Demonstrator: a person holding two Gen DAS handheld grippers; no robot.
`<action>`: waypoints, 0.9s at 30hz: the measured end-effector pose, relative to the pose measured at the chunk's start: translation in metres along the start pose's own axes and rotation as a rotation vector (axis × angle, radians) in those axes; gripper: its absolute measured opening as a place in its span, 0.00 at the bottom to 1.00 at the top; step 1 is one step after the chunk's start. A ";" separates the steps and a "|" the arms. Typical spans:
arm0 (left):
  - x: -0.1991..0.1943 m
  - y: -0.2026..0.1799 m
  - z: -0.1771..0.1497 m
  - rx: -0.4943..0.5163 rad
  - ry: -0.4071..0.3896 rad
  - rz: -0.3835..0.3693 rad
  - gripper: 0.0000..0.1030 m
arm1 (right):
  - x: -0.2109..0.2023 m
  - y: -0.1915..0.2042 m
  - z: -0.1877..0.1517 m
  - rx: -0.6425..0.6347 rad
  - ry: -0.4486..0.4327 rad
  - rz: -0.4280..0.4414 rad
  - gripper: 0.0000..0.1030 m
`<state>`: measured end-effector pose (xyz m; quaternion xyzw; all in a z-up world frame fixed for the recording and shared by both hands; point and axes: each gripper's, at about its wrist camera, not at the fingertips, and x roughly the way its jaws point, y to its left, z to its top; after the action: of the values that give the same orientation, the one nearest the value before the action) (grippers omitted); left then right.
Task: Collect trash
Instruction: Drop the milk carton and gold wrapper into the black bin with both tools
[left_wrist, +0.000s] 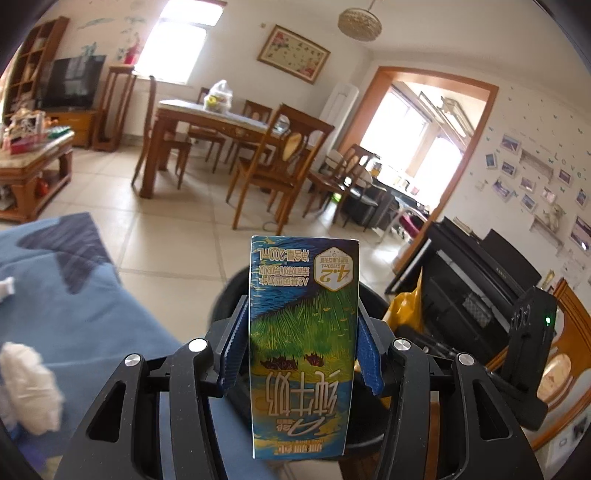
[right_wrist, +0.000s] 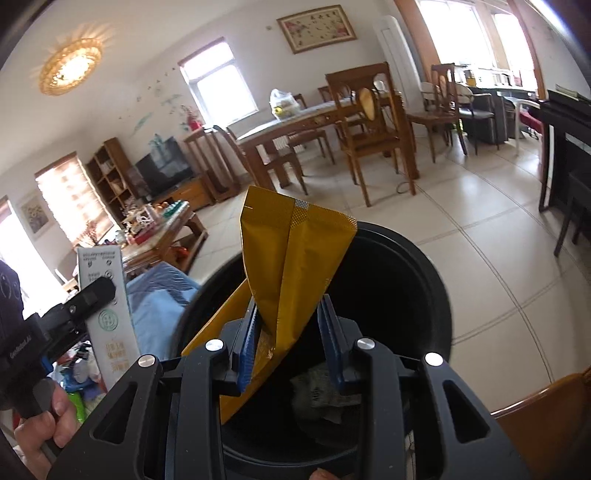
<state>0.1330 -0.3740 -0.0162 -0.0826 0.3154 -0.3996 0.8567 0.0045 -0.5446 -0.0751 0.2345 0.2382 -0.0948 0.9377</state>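
Blue-green rectangular milk carton is pinched by left hand-held gripper; crumpled yellow foil bag by right hand-held gripper, over round black bin, lower centre.

Black bin mouth gapes open below; sofa crowds left.

My right gripper is pinching a crumpled yellow packet between its blue pads, holding it over the open black bin. At the left edge, my left hand is gripping the other gripper, which is clamping a milk carton.
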 end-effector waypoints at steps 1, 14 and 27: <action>0.009 -0.003 -0.001 0.001 0.011 -0.005 0.50 | 0.002 -0.003 0.000 0.001 0.003 -0.002 0.31; 0.042 -0.027 0.004 0.034 0.047 0.024 0.65 | 0.004 -0.015 -0.008 0.022 0.044 -0.015 0.62; -0.052 -0.023 0.003 0.077 -0.065 0.094 0.89 | -0.017 0.018 -0.013 -0.037 -0.005 0.020 0.90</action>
<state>0.0956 -0.3516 0.0199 -0.0475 0.2752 -0.3680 0.8869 -0.0103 -0.5213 -0.0692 0.2191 0.2353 -0.0816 0.9434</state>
